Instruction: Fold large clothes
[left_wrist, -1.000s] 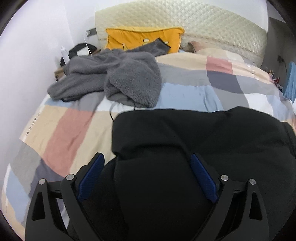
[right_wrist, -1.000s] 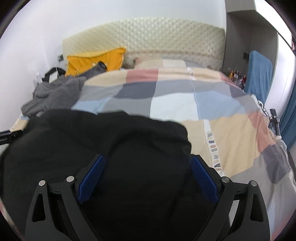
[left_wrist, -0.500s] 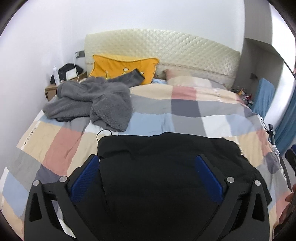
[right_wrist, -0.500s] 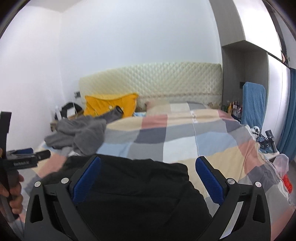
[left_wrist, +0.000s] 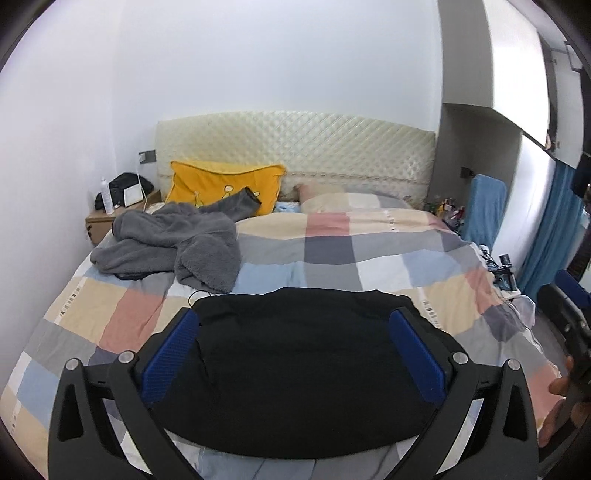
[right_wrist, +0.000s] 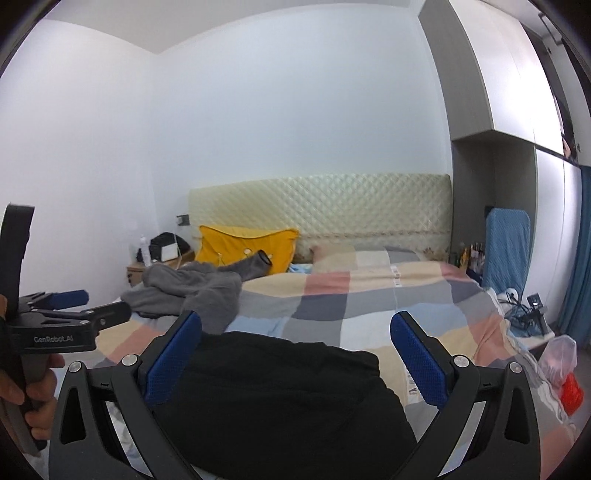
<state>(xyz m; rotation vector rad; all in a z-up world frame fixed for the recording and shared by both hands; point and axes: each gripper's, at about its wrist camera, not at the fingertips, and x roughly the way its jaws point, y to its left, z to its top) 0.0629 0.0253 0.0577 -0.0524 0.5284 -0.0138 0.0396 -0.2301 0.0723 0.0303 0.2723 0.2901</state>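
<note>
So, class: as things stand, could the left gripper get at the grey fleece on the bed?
Probably yes. The left gripper is open and empty, and only the flat black garment and bare quilt lie before the grey fleece.

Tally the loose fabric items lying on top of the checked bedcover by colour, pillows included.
Black: 1, the folded black garment at the near end.
Grey: 1, the fleece garment, crumpled.
Yellow: 1, the pillow against the headboard.
Pink/beige: 1, a second pillow, partly hidden under the bedcover.
Total: 4.
Both tongs, left and right, are open and hold nothing.
</note>
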